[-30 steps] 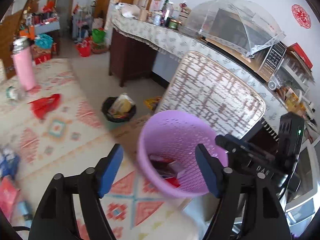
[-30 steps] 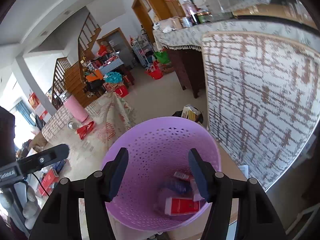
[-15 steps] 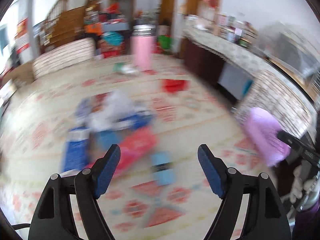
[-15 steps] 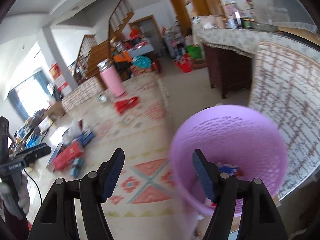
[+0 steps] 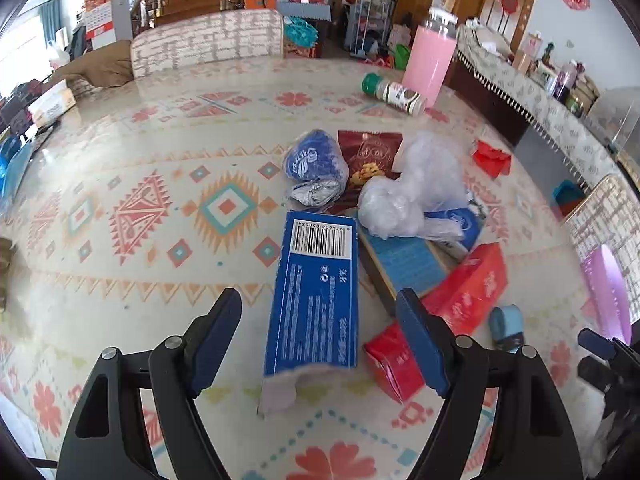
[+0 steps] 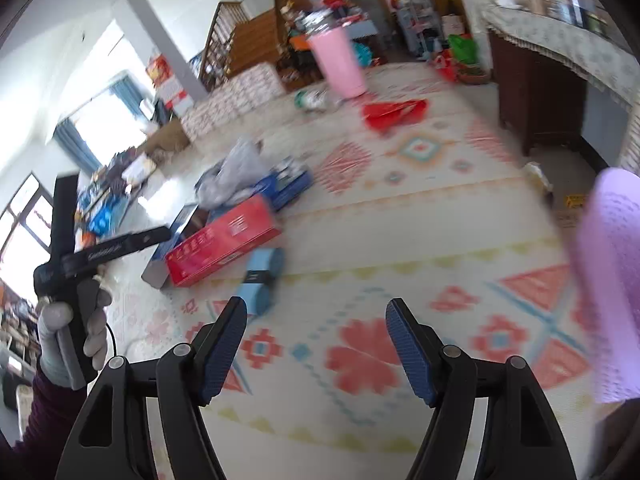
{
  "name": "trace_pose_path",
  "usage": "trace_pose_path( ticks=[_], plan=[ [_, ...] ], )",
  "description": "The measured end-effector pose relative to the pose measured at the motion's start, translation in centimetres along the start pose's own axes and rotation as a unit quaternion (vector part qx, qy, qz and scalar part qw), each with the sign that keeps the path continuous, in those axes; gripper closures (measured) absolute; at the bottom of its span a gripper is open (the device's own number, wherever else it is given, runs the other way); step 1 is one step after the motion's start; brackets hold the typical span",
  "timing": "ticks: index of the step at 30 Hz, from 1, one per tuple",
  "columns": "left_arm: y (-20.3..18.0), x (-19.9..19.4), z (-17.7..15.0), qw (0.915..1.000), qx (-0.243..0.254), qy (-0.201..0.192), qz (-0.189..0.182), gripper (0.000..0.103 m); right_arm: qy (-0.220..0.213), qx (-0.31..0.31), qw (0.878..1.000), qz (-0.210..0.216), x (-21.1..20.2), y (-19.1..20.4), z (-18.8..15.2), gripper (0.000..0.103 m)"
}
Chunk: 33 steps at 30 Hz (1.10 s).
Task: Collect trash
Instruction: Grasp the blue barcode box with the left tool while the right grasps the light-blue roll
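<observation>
The left gripper [image 5: 320, 332] hung open over the patterned table [image 5: 152, 184], its jaws standing apart on either side of a long blue box [image 5: 316, 296] but not touching it. That box lay flat with its barcode end pointing away. Just beyond it sat a heap of trash: a crumpled clear plastic bag [image 5: 416, 184], a dark red snack packet [image 5: 366, 156], a blue wrapper [image 5: 312, 160], a long red box [image 5: 464, 288], a smaller red carton [image 5: 390, 356] and a small light-blue roll [image 5: 506, 326]. Farther back a green-capped jar [image 5: 394, 94] lay on its side beside a tall pink bottle [image 5: 430, 60].

The right gripper [image 6: 316, 348] was also open, its jaws empty and over bare tablecloth. The purple basket [image 6: 612, 280] stood at the right edge of its view, well apart from the heap. The gloved left hand [image 6: 68, 344] showed at the left of that view.
</observation>
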<state>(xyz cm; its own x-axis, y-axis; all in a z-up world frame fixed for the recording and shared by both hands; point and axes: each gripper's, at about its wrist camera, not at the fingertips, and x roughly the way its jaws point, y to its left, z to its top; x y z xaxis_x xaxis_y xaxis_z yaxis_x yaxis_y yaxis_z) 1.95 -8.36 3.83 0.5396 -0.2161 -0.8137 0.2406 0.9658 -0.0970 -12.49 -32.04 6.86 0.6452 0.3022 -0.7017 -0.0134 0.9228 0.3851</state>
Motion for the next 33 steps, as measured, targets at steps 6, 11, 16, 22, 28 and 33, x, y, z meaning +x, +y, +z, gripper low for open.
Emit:
trace_pose_path(
  ticks=[6,11,16,22,28,33],
  plan=[
    [0.5,2.5,0.1,0.9994,-0.001,0.034,0.006,0.045,0.023,-0.026,0.999,-0.018,4.6,3.4,0.9,0.027],
    [0.9,2.7,-0.3,0.9994,-0.002,0.035,-0.002,0.056,0.034,-0.027,0.998,-0.036,6.6,4.2,1.5,0.027],
    [1.3,1.4,-0.9,0.9997,-0.012,0.021,-0.003,0.056,0.033,-0.045,0.996,-0.063,7.6,5.5,1.7,0.028],
    [0.9,-2.7,-2.0,0.9998,-0.006,-0.019,0.008,0.056,0.029,-0.067,0.993,-0.091,8.0,6.5,1.3,0.046],
    [-0.6,-6.2,-3.6,0.9983,0.012,-0.05,0.026,0.056,0.021,-0.077,0.993,-0.089,7.2,6.8,0.6,0.074],
    [-2.8,-8.7,-5.1,0.9963,0.031,-0.07,0.037,0.056,0.003,-0.078,0.994,-0.082,4.7,6.6,-0.3,0.074]
  ],
)
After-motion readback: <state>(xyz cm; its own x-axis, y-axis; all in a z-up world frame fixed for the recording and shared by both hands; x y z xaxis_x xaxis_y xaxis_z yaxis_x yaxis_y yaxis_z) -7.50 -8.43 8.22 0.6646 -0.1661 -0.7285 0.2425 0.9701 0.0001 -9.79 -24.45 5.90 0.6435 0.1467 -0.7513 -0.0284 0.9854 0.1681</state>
